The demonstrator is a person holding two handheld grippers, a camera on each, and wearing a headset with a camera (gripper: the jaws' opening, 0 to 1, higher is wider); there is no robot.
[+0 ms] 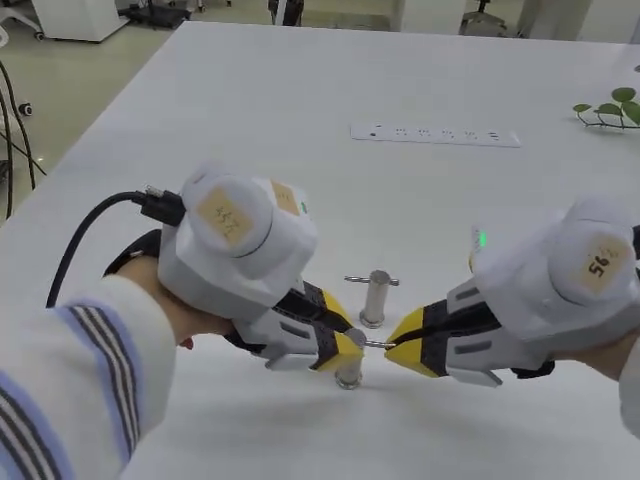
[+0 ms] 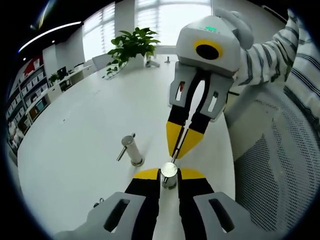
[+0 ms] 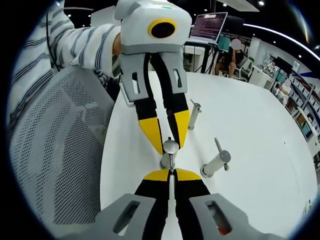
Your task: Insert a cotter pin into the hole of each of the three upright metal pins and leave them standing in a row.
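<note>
An upright metal pin (image 1: 348,377) stands between my two grippers. My left gripper (image 1: 346,350) is shut on this pin (image 2: 169,174), its yellow tips on either side of the pin's top. My right gripper (image 1: 404,352) faces it, shut on a thin cotter pin (image 1: 378,345) whose tip touches the pin's head (image 3: 169,148). A second metal pin (image 1: 375,298) stands just behind with a cotter pin (image 1: 371,281) through it. A third pin (image 3: 194,115) stands beyond the left gripper (image 3: 165,135) in the right gripper view.
The work sits on a white table (image 1: 300,120). A white power strip (image 1: 435,134) lies farther back, and a plant (image 1: 610,108) is at the right edge. A black cable (image 1: 85,235) trails from the left gripper. A mesh chair (image 3: 65,150) stands beside the table.
</note>
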